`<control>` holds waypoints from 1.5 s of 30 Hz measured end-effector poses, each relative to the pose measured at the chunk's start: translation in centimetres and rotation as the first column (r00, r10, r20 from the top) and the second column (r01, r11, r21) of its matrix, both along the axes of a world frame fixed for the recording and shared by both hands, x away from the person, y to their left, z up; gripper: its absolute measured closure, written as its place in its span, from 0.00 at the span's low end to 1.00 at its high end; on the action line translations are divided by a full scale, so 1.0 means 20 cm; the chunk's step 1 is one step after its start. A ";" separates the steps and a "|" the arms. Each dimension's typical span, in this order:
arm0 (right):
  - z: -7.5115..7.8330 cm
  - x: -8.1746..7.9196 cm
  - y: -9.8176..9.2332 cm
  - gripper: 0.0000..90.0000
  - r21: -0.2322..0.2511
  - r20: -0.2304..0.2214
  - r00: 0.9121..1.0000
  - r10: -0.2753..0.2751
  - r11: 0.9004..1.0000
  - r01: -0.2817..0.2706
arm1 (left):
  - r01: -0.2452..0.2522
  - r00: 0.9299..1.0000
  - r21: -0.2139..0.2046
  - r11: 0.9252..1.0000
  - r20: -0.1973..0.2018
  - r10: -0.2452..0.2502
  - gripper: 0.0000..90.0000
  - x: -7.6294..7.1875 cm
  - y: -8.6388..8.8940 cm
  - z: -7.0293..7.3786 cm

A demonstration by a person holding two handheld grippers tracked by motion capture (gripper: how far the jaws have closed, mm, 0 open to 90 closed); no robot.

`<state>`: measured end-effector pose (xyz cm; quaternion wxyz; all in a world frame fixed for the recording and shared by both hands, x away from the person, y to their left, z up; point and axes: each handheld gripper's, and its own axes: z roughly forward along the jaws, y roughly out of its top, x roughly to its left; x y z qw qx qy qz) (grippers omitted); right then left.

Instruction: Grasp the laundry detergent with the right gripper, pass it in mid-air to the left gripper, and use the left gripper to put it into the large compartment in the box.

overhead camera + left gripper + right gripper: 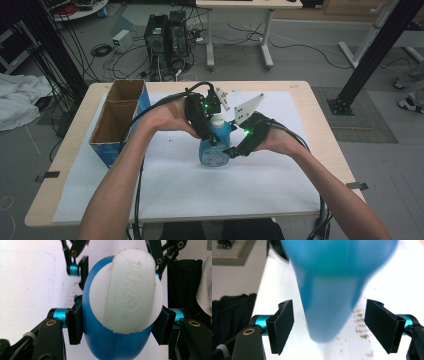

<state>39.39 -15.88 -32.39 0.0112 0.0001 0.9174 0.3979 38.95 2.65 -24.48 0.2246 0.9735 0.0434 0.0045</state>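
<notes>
At frame centre, the left gripper (pixel 212 137) leans down, fingers clenched on the smooth blue plastic bottle (pixel 214 149); the right gripper (pixel 231 151) fingers stand released beside it.

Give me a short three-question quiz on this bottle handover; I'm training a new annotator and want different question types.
1. True or false: the left hand-held gripper is clamped on the blue bottle.
2. The right hand-held gripper has its pads: A) pressing the bottle, B) standing apart from it on both sides.
3. What open container stands at the table's left side in the high view?

Key:
1. True; both pads press the bottle's sides below its white cap.
2. B.
3. A blue cardboard box.
</notes>
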 end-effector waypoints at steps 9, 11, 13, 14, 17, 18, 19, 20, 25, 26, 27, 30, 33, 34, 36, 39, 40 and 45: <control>0.04 0.02 -0.13 0.12 -0.120 0.065 0.988 -0.142 0.982 0.149 | -0.066 0.998 0.004 0.998 0.007 0.066 0.42 0.01 0.09 0.11; 0.04 0.03 -0.19 0.12 -0.168 0.078 0.979 -0.190 0.965 0.201 | -0.088 0.996 0.009 0.996 0.010 0.088 0.42 0.02 0.13 0.14; 0.04 0.03 -0.19 0.12 -0.168 0.078 0.979 -0.190 0.965 0.201 | -0.099 0.995 0.011 0.995 0.012 0.099 0.42 0.02 0.14 0.16; 0.05 0.04 -0.25 0.12 -0.205 0.050 0.972 -0.231 0.950 0.237 | -0.141 0.990 0.019 0.990 0.017 0.140 0.42 0.03 0.19 0.22; 0.04 0.04 -0.27 0.12 -0.225 0.049 0.969 -0.241 0.943 0.246 | -0.156 0.988 0.022 0.988 0.017 0.156 0.42 0.03 0.21 0.25; 0.04 0.05 -0.29 0.12 -0.244 0.056 0.967 -0.249 0.936 0.255 | -0.194 0.981 0.032 0.981 0.016 0.193 0.42 0.04 0.26 0.31; 0.04 0.05 -0.29 0.12 -0.244 0.056 0.967 -0.249 0.936 0.255 | -0.194 0.981 0.032 0.981 0.016 0.193 0.42 0.04 0.26 0.31; 0.02 0.05 -0.37 0.12 -0.317 0.052 0.953 -0.298 0.900 0.298 | -0.235 0.972 0.040 0.971 0.024 0.235 0.42 0.05 0.31 0.37; 0.00 0.05 -0.44 0.12 -0.350 0.055 0.937 -0.345 0.872 0.342 | -0.331 0.944 0.074 0.941 0.037 0.329 0.42 0.06 0.42 0.52; 0.00 0.05 -0.45 0.12 -0.347 0.052 0.934 -0.353 0.871 0.349 | -0.344 0.939 0.081 0.936 0.051 0.340 0.42 0.06 0.44 0.55; 0.01 0.06 -0.47 0.12 -0.342 0.054 0.932 -0.358 0.870 0.354 | -0.351 0.936 0.084 0.932 0.063 0.347 0.42 0.06 0.46 0.58; 0.02 0.06 -0.50 0.12 -0.339 0.054 0.926 -0.374 0.866 0.369 | -0.387 0.921 0.085 0.918 0.078 0.381 0.42 0.06 0.54 0.65; 0.03 0.05 -0.53 0.12 -0.345 0.060 0.920 -0.387 0.857 0.383 | -0.407 0.912 0.080 0.910 0.090 0.400 0.42 0.06 0.60 0.69; 0.03 0.05 -0.53 0.12 -0.345 0.060 0.920 -0.387 0.857 0.383 | -0.417 0.908 0.077 0.906 0.093 0.410 0.42 0.06 0.62 0.71; 0.04 0.05 -0.54 0.12 -0.342 0.061 0.919 -0.390 0.857 0.386 | -0.441 0.896 0.067 0.895 0.095 0.434 0.42 0.06 0.68 0.74; 0.05 0.05 -0.56 0.12 -0.340 0.065 0.913 -0.402 0.852 0.399 | -0.472 0.880 0.056 0.880 0.099 0.465 0.42 0.06 0.76 0.78; 0.05 0.05 -0.56 0.12 -0.340 0.065 0.913 -0.402 0.852 0.399 | -0.472 0.880 0.056 0.880 0.099 0.465 0.42 0.06 0.76 0.78; 0.07 0.03 -0.59 0.12 -0.356 0.075 0.915 -0.397 0.846 0.397 | -0.522 0.852 0.091 0.848 0.108 0.513 0.42 0.05 0.92 0.77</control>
